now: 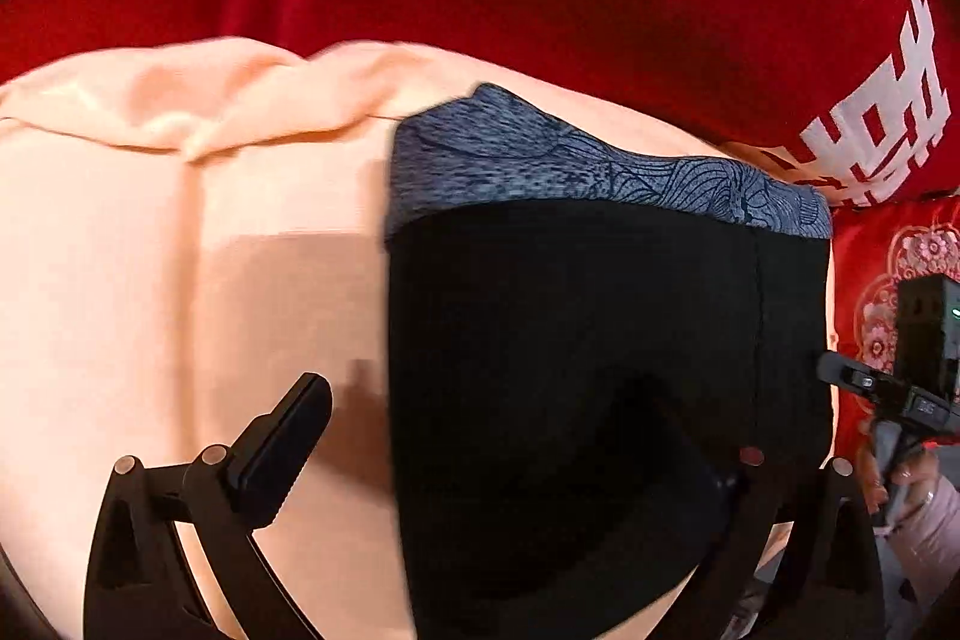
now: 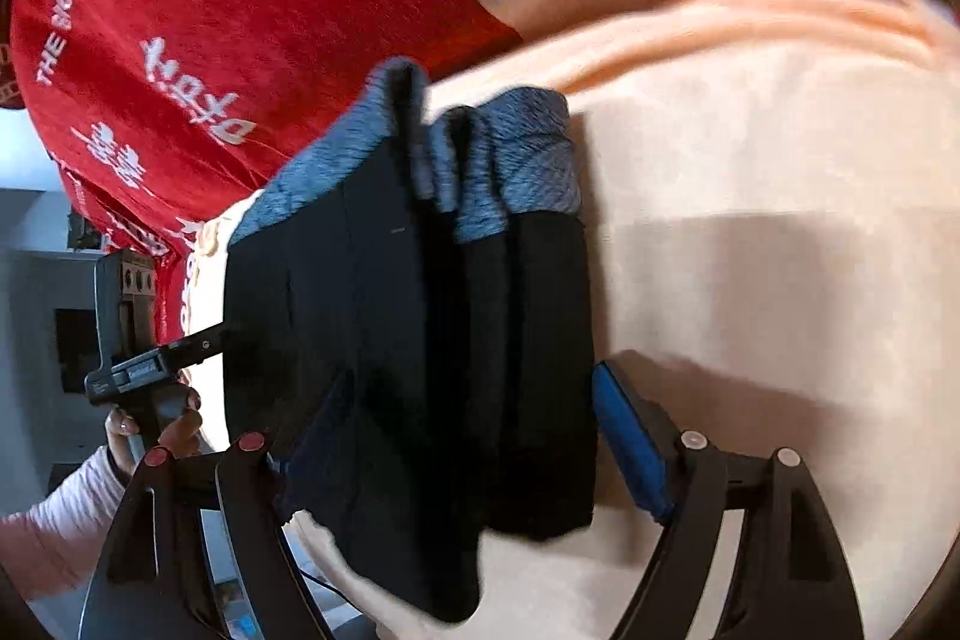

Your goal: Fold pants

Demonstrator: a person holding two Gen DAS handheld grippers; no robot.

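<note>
Resting folded on the peach sheet [image 2: 750,220], black pants [image 2: 420,340] with grey waistband [image 1: 540,160] lie free between both wide-open, empty grippers, left [image 1: 510,436] and right [image 2: 456,436]; a snagging finger could undo the stack; red blanket [image 2: 180,10] reads "THE BIG DAY".

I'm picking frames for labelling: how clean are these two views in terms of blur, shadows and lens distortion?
Left wrist view: motion blur smears the pants edge and the white lettering on the red blanket; a hard shadow falls on the peach sheet; the fisheye bends everything.
Right wrist view: the red blanket streaks at the top; the black pants lose fold detail; a gripper shadow crosses the sheet.
</note>
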